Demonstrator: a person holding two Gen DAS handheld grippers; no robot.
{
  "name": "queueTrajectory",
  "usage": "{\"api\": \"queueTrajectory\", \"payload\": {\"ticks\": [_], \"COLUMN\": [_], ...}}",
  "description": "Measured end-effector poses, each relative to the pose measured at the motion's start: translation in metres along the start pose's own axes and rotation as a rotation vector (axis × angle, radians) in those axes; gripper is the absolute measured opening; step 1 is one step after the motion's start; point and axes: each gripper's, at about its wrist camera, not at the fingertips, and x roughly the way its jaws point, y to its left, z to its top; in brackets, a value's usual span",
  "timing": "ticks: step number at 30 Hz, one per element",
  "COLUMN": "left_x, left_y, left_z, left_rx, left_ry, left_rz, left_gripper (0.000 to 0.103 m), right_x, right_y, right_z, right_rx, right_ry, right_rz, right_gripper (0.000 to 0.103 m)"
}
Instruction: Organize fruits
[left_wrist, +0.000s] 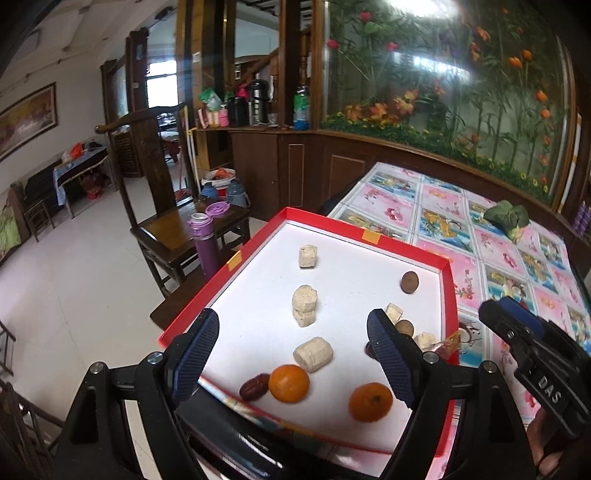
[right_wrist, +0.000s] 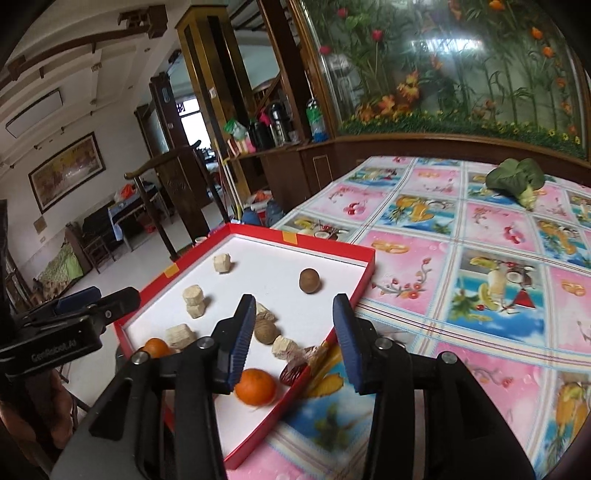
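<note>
A red tray with a white floor sits on the table's left corner. In it lie two oranges, a dark red date, several pale beige chunks and brown round fruits. My left gripper hangs open over the tray's near half, holding nothing. My right gripper is open too, above the tray's right rim, with an orange slightly blurred just below its left finger and a second date beside it. Each gripper shows at the edge of the other's view.
A green leafy vegetable lies far back on the flowered tablecloth. Left of the table stands a dark wooden chair with a purple bottle on it. A wooden cabinet and a glass flower panel bound the far side.
</note>
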Motion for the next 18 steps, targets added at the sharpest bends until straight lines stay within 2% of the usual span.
{"api": "queueTrajectory", "payload": {"ticks": [3, 9, 12, 18], "left_x": [-0.013, -0.042, -0.056, -0.085], "left_y": [0.0, -0.013, -0.013, -0.004], "left_z": [-0.003, -0.013, -0.015, -0.02], "left_rx": [0.001, 0.112, 0.119, 0.093], "left_ry": [-0.014, -0.09, -0.111, -0.136], "left_rz": [0.018, 0.082, 0.076, 0.042], "left_gripper": [0.082, 0.084, 0.084, 0.085], "right_x": [-0.016, -0.045, -0.06, -0.095], "right_y": [0.007, 0.024, 0.029, 0.038], "right_z": [-0.004, -0.013, -0.016, -0.025], "right_rx": [0.002, 0.009, 0.012, 0.02], "right_ry": [-0.023, -0.068, -0.094, -0.151], "right_rz": [0.003, 0.002, -0.018, -0.045], "right_gripper": [0.049, 0.051, 0.058, 0.059]}}
